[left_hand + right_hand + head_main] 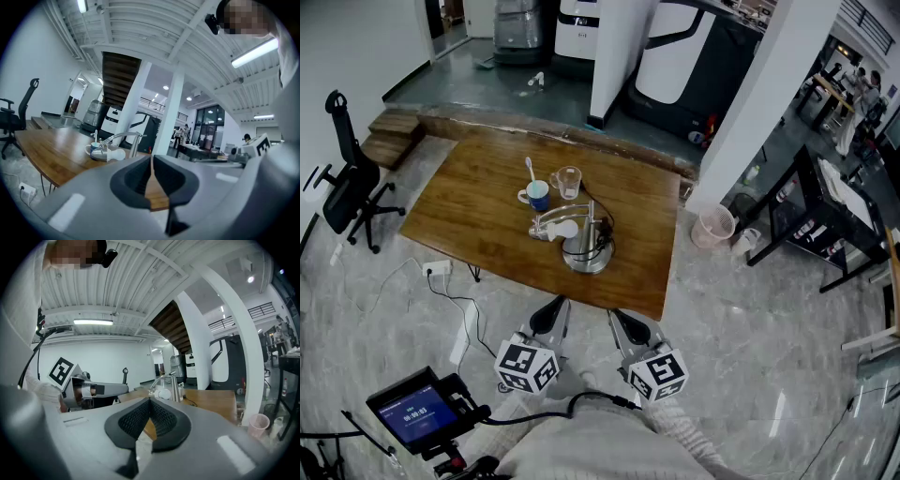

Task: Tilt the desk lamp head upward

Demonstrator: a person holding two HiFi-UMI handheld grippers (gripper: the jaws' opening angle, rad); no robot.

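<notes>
A silver desk lamp [581, 239] stands on the wooden table [487, 197], on a round base with its arm bent over to the left. Its white head [561, 229] hangs low above the tabletop. The lamp [117, 144] shows far off in the left gripper view and the lamp [166, 385] also in the right gripper view. My left gripper [551, 314] and right gripper [623, 323] are held side by side off the table's near edge, short of the lamp. Both are shut with nothing between the jaws.
A blue-and-white mug [536, 194] with a spoon and a clear glass cup [568, 182] stand behind the lamp. A black office chair [352, 178] is left of the table, a pink bin [712, 227] at its right. Cables and a power strip [438, 269] lie on the floor.
</notes>
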